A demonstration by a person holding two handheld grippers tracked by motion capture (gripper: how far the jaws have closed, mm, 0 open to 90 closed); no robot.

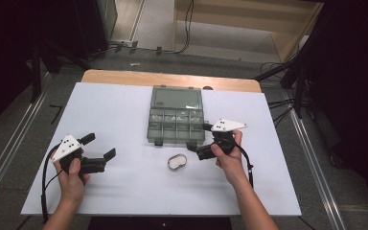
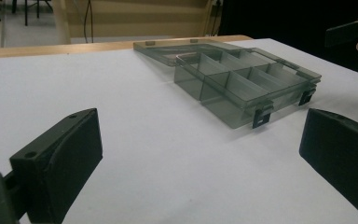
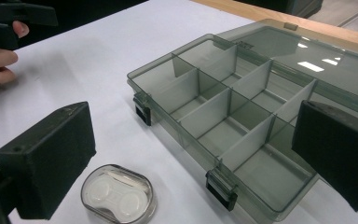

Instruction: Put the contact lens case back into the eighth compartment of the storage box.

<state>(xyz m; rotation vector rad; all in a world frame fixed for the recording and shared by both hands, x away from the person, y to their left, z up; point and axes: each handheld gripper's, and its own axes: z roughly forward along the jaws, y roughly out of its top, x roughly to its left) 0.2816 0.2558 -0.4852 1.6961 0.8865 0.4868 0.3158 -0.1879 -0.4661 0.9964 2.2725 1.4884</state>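
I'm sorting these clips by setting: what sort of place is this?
Probably a lab or recording workspace, not a home: a white-topped table ringed by black curtains, cables trailing over the floor, and metal floor rails alongside.

Bright table, dark surroundings

We see even overhead light on the white table (image 1: 124, 120), black falloff at both sides, soft shadows, window-like glare on the organiser lid (image 3: 317, 60), and slightly soft near jaws in both gripper views.
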